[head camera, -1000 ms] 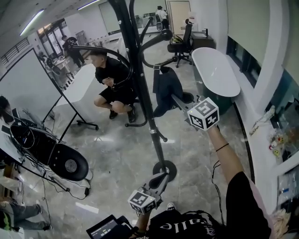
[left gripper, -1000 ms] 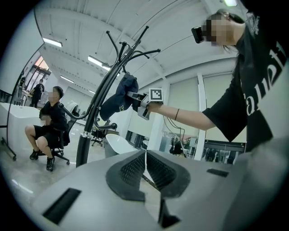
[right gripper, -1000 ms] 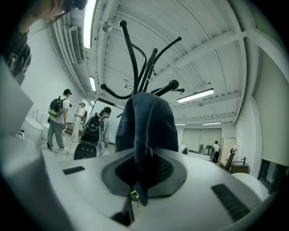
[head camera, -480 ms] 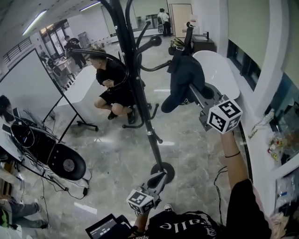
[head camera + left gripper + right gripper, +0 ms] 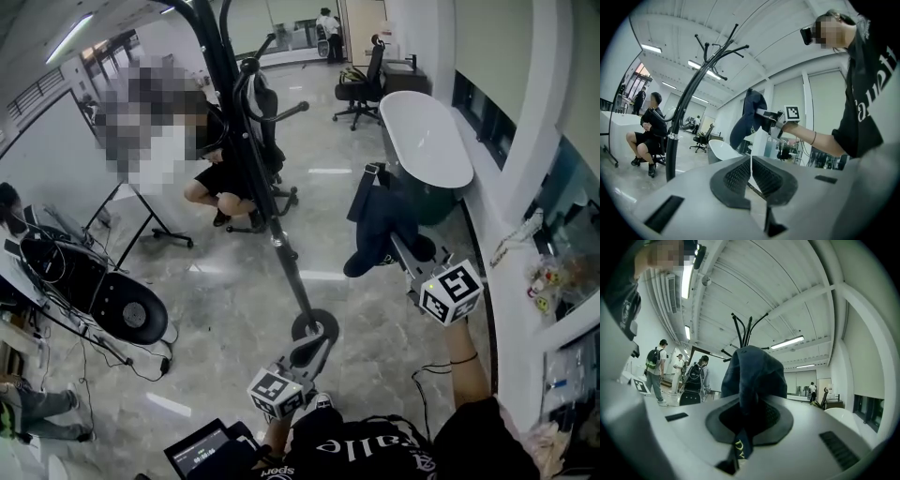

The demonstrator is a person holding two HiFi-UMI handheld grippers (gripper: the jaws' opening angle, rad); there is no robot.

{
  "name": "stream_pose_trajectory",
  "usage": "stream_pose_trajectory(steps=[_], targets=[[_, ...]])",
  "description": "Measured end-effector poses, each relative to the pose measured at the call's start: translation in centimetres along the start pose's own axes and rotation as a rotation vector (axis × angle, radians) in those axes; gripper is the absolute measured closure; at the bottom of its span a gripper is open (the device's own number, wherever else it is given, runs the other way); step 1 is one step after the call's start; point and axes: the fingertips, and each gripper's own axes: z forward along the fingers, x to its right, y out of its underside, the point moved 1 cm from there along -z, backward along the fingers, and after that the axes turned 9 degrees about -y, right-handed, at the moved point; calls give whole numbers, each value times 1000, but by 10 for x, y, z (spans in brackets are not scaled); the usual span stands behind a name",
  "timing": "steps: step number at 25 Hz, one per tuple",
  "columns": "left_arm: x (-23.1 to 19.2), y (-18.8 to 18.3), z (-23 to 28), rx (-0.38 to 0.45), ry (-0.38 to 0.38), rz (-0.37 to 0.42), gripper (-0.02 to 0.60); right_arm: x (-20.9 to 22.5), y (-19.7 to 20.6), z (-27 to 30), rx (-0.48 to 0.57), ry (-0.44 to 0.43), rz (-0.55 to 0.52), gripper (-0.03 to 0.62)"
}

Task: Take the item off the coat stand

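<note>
Two tongs: the left tongs (image 5: pixel 314 345) and the right tongs (image 5: pixel 405 251) are smooth grey moulded plastic, and both have black ribbed pads (image 5: pixel 736 177).
Right tongs' hold: the pads are pressed tight on a fold of the cap (image 5: pixel 377 225). In the right gripper view a strap (image 5: pixel 739 446) with yellow letters trails out below them.
Left tongs' hold: the pads meet with only a sliver of light between them and nothing in them. These tongs are held low, near the stand's base (image 5: pixel 315 328) in the head view.
Cap's cloth: dark navy, soft and creased.
Cap's shape: a rounded crown bulges past the pads in the right gripper view. In the head view the cap droops limp from the tongs' tip.
Cap's place: off the coat stand (image 5: pixel 272 220), up in the air to the right of its pole and well apart from it, above the floor (image 5: pixel 234 309).
Coat stand's build: a slim black pole with thin curved arms (image 5: pixel 719 49) fanning out at the top, standing on a flat round base.
Floor's surface: glossy grey tiles with pale marbling.
</note>
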Motion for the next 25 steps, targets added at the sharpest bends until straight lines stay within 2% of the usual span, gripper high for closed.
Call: stream_pose_trajectory(steps=[4, 11, 16, 20, 25], targets=[[46, 17, -6, -10, -13, -6, 578, -32, 37, -62, -41, -9, 66, 565], [132, 43, -33, -25, -46, -35, 578, -105, 86, -153, -125, -78, 133, 565], [173, 73, -73, -74, -120, -59, 578, -154, 116, -198, -165, -131, 223, 565], [194, 84, -109, -79, -180, -64, 578, -198, 133, -228, -202, -163, 258, 565], [215, 84, -145, -61, -202, -52, 578, -247, 139, -262, -240, -180, 281, 565]])
